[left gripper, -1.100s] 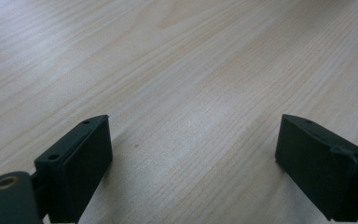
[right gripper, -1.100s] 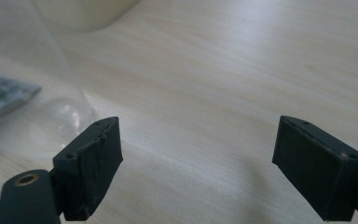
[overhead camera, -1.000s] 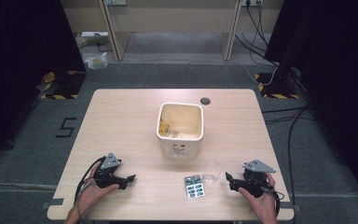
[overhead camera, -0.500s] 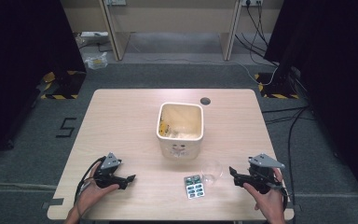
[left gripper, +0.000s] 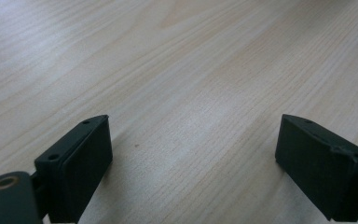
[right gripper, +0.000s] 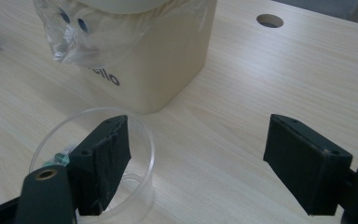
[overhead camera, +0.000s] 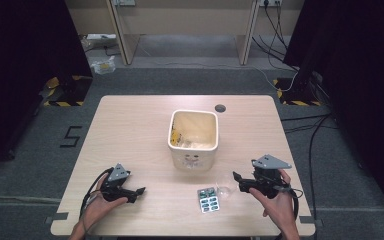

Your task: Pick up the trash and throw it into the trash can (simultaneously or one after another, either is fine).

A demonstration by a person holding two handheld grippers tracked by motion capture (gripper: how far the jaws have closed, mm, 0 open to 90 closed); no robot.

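Litter remains beside the cream bin (overhead camera: 193, 137): a clear plastic cup (right gripper: 93, 163) and blister pack (overhead camera: 209, 199) on the bench (overhead camera: 130, 130). Right gripper (right gripper: 205, 163) and left gripper (left gripper: 191, 163) jaws gape, empty.

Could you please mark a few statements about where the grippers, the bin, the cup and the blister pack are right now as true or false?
1. The left gripper is open over bare table. True.
2. The right gripper is shut on the blister pack. False: its jaws stand wide apart and the pack lies flat on the table, untouched.
3. One jaw of the right gripper reaches inside the clear plastic cup. True, as the right gripper view shows it.
4. The cream bin lies tipped on its side. False: it stands upright with its opening upward.
5. The blister pack lies inside the bin. False: it lies on the table in front of the bin, beside the cup.
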